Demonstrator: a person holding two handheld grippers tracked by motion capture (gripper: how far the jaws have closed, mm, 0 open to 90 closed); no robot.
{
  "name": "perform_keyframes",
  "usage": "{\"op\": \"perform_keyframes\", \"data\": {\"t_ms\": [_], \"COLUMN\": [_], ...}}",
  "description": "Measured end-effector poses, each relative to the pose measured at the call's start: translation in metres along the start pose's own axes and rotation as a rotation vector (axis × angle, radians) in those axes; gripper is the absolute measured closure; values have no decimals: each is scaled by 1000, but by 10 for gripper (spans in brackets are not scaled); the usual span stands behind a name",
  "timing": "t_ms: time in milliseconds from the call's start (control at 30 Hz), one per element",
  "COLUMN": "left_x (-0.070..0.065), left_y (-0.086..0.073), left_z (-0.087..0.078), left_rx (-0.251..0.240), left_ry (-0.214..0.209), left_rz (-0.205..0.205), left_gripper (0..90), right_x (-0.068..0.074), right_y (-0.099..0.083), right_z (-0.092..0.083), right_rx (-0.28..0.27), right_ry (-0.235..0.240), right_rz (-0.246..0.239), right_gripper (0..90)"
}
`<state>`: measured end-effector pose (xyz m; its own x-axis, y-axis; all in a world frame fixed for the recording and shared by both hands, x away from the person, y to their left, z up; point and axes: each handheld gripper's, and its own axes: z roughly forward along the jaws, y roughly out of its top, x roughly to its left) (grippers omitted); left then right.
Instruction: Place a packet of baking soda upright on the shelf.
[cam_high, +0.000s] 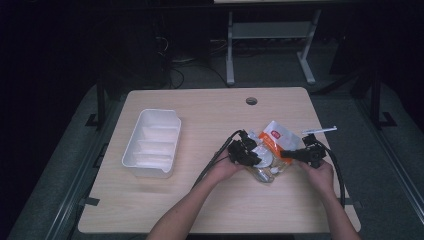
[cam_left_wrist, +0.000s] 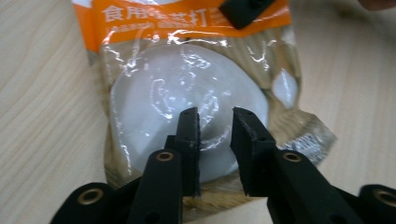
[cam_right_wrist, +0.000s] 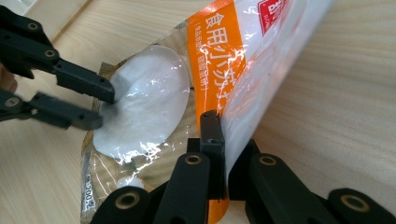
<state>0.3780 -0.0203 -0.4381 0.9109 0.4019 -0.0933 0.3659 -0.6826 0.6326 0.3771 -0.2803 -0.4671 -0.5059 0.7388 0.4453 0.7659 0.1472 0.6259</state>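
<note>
Landmark: the white tray (cam_high: 152, 142), a ribbed, open bin on the left half of the wooden table (cam_high: 210, 210).
Bag: a clear plastic bag (cam_high: 270, 152) with an orange printed band lies on the table well to the right of the white tray; a round white mass shows through the film (cam_left_wrist: 187, 112).
Left gripper (cam_high: 245, 152): between the white tray and the bag, at the bag's near-left edge; jaws parted, tips poised over the white mass with a gap between them, nothing clamped (cam_left_wrist: 215, 122).
Right gripper (cam_high: 290, 154): on the bag's far side from the white tray; jaws closed on the bag's orange-banded edge, film pinched between them (cam_right_wrist: 223, 135).
Bag attitude: the pinched edge rises off the table.
</note>
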Motion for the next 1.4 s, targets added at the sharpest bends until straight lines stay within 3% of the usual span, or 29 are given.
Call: {"op": "perform_keyframes", "data": {"t_ms": [100,233,333,467,667,867,967,1033,1167,1400], "left_x": [-3,-6,-8,-13,-19,-24,-28,-28,-32,-38], "left_y": [-4,-12,-19,-30,-50,-68,-82,-86,-101,-120], "left_z": [-7,-18,-26,-37,-53,-67,-73,-75,-81,-91], "left_rx": [-19,-54,-71,-99,-133,-155,-166,-168,-186,-209], "left_ry": [-7,-40,-37,-41,-40,-53,-55,-52,-37,-18], "left_rz": [12,-12,-8,15,19,11,9,10,16,14], "left_gripper": [662,597,534,515,472,405,358,347,281,267], "right_x": [1,3,6,9,22,29,42,45,66,91], "right_y": [0,1,3,4,11,18,26,28,41,52], "right_z": [-1,-3,-7,-9,-22,-34,-39,-40,-46,-53], "right_rx": [-5,-9,-18,-19,-43,-65,-52,-52,-34,-8], "right_ry": [2,1,6,5,-9,-7,-16,-15,-22,-55], "right_rz": [-4,-18,-26,-39,-94,-120,-173,-182,-252,-334], "right_gripper": [888,888,891,894,897,897,897,897,898,898]}}
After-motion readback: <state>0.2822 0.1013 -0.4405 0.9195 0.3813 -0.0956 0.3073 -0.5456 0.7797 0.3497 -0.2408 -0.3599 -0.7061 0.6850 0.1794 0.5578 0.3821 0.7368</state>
